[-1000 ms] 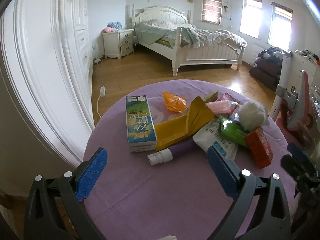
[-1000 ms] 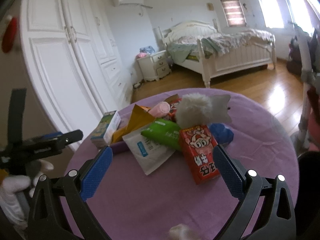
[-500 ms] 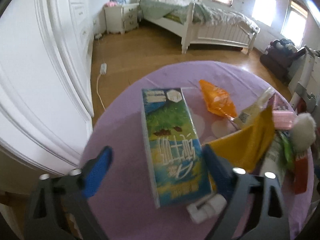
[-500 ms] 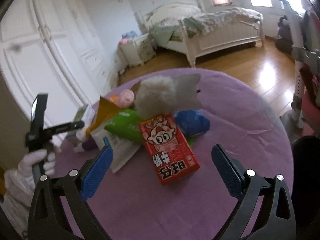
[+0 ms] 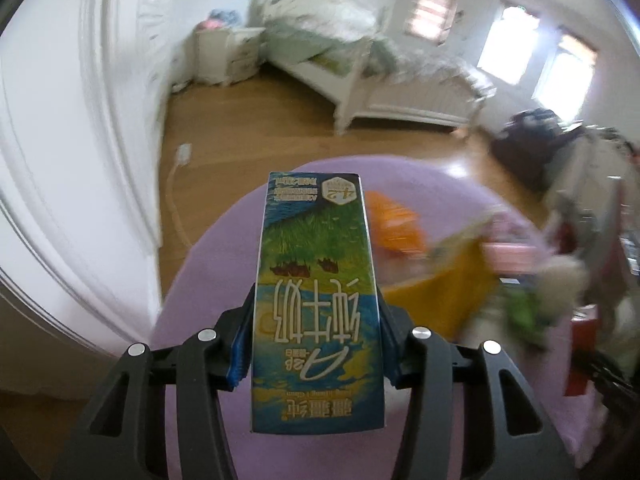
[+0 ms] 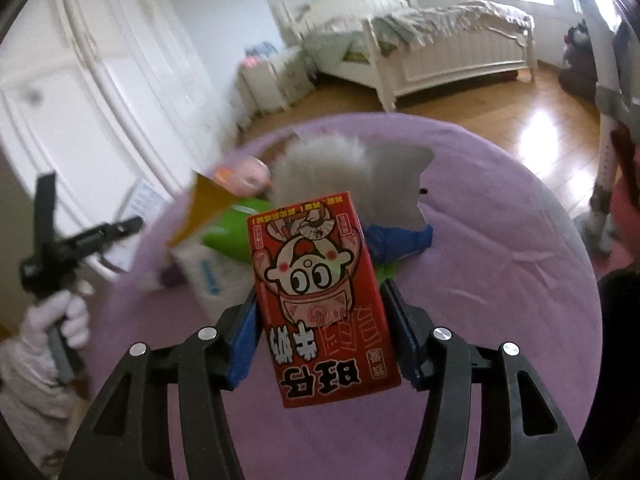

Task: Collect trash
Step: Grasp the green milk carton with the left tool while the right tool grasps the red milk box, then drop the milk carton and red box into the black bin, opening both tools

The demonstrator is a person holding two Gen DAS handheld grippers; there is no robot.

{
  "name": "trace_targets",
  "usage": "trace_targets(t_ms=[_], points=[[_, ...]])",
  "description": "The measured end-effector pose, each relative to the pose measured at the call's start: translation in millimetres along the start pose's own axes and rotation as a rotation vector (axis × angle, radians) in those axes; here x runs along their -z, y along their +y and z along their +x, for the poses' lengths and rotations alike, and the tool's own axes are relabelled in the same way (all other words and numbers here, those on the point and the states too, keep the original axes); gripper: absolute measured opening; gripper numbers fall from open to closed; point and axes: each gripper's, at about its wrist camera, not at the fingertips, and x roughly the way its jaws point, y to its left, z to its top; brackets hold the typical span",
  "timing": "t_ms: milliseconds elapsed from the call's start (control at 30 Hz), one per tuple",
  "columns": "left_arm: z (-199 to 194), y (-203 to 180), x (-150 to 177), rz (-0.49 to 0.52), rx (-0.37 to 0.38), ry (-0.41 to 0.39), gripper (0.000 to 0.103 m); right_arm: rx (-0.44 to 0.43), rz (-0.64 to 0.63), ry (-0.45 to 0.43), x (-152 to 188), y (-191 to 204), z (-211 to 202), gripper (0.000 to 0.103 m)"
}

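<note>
On the purple table (image 5: 208, 264), your left gripper (image 5: 314, 344) is closing with its blue pads on both sides of the blue-green milk carton (image 5: 316, 292), and your right gripper (image 6: 322, 334) is closing the same way around the red milk carton (image 6: 320, 300) near the trash pile (image 6: 248, 216).

We saw a round table (image 6: 500, 280) under a purple cloth, standing on a wooden floor (image 5: 248, 128). On the cloth lay a heap of litter: an orange packet (image 5: 394, 222), a yellow wrapper (image 5: 448, 292), a green pouch (image 6: 228, 234), a blue wrapper (image 6: 400, 240) and a white fluffy wad (image 6: 324, 172), all touching or overlapping
</note>
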Motion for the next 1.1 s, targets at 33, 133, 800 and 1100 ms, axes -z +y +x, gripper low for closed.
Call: trace_targets(t_ms=[33, 133, 800, 1100], points=[[-10, -9, 1, 0.013, 0.023, -0.015, 0.049, -0.037, 0.030, -0.017, 1, -3, -15, 0.057], [-41, -58, 4, 0.077, 0.167, -0.035, 0.049, -0.092, 0.131, -0.104, 2, -27, -59, 0.057], [76, -462, 121, 0.493, 0.726, 0.487, 0.050, 0.220, 0.924, -0.326, 151, -294, -179, 0.057], [99, -480, 150, 0.571, 0.635, 0.524, 0.054, 0.189, 0.950, -0.286, 171, -321, -158, 0.071]])
